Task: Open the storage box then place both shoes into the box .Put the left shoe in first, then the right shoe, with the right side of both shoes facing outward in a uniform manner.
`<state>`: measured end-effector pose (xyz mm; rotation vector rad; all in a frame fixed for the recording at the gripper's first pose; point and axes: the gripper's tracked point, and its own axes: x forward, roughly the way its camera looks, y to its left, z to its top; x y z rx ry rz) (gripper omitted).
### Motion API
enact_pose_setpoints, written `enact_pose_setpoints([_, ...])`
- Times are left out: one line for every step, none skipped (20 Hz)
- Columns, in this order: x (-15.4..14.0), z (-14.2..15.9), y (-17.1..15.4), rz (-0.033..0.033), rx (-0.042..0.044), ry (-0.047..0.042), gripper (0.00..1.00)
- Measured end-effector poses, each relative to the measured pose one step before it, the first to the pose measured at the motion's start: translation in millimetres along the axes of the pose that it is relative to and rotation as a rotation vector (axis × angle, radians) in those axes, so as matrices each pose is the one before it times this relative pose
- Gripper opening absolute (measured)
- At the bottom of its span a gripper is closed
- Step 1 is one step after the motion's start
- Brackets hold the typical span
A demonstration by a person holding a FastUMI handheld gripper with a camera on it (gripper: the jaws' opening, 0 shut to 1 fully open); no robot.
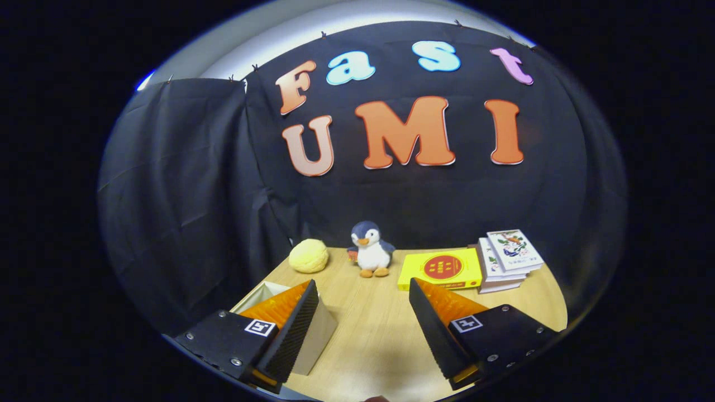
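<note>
1. Over at the left edge of the desk point(380, 329) you've got the storage box point(321, 335), pale and cardboard-looking. Most of it sits behind your left finger, so I honestly can't tell if it's open or lidded. A bit of pale rim peeks out, that's all.
2. Your gripper point(363, 324) is spread wide, holding nothing, just bare desk between the fingers. It hangs above the near edge, with the box at the left finger.
3. Along the far edge, left to right: a yellow round plush thing point(308, 255), a penguin plush point(370, 249), a yellow book point(441, 269) lying flat, then a stack of books point(507, 259) toward the far right corner.
4. Progress: can't really call it. No shoes on the desk that I can see, and whatever's inside the box is hidden. So this fits either shoes waiting somewhere off to the side, or both already tucked in. Tilt down over the box and you'd know.
</note>
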<state>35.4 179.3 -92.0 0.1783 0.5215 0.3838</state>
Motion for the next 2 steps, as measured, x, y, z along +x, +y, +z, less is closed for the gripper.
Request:
enact_pose_setpoints([-5.07, 5.46, -9.71, -0.01429, -0.00179, -0.02805, 0.98])
enact_pose_setpoints([-4.07, 9.6, -9.01, -0.00871, -0.00269, -0.03713, 0.98])
